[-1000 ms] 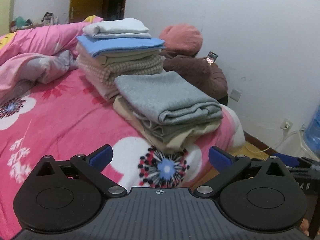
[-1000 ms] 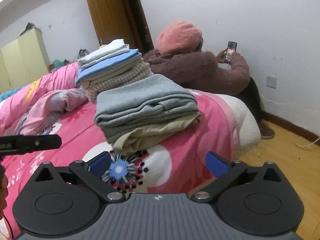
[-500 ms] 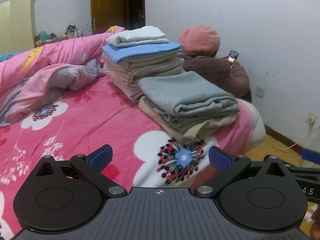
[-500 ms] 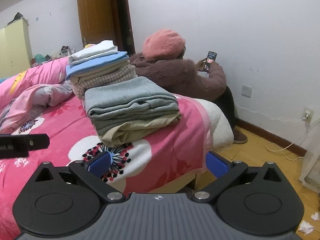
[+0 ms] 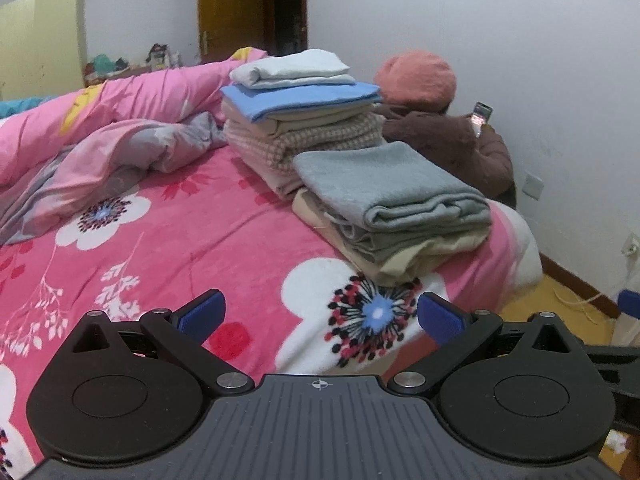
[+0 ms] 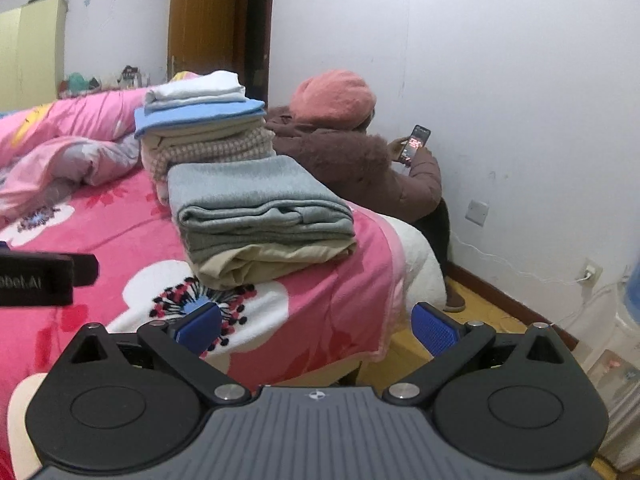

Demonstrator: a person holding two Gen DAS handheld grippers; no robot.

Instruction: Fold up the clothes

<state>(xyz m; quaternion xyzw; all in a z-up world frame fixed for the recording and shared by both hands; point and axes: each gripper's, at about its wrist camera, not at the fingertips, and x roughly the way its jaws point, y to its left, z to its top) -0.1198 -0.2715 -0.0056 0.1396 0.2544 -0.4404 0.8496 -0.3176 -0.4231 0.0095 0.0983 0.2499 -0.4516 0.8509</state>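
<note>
Pink floral bed (image 5: 192, 232) spreads ahead of both my jaws, and over the last second my view has swung left and back, so more bare bedspread and the crumpled quilt (image 5: 120, 152) now show off my left gripper (image 5: 320, 316). Both grippers, the right gripper (image 6: 316, 324) too, hold their jaws wide apart on nothing. Ahead and slightly right sit two folded stacks, grey pile (image 5: 392, 196) nearer, tall pile (image 5: 304, 120) behind; I judge I'm turning to seek the next garment.

At nine o'clock in my right wrist view, my left gripper (image 6: 36, 282) bears pale lettering, partly legible: "obot.AI".
</note>
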